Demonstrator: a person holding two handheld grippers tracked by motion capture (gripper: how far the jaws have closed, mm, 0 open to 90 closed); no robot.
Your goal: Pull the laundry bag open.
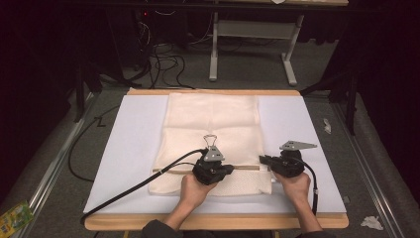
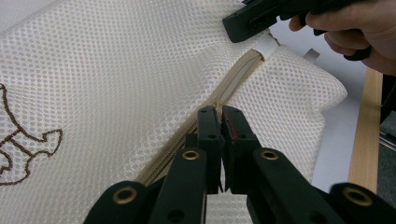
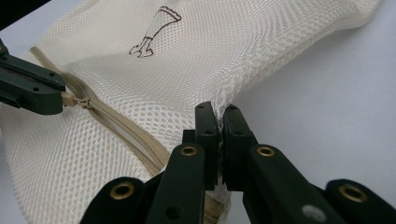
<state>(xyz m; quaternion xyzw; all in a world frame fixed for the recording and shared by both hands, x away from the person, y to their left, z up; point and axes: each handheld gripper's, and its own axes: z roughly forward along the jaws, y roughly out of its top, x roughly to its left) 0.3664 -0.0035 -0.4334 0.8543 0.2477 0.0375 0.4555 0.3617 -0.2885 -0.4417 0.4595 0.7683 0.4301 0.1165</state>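
left gripper (image 1: 224,167), jaws pinched on zipper pull (image 3: 70,99) of mesh laundry bag (image 1: 213,124) lying mid-table; right gripper (image 1: 264,160), jaws clamped on bag's edge. step judged: zipping; next calls for steady counter-tension.

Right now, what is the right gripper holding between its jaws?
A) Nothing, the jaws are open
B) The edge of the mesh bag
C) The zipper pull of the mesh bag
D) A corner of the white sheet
B: in the right gripper view, the right gripper has its jaws shut on the mesh bag at its edge, while the zipper pull sits farther off at the left gripper.
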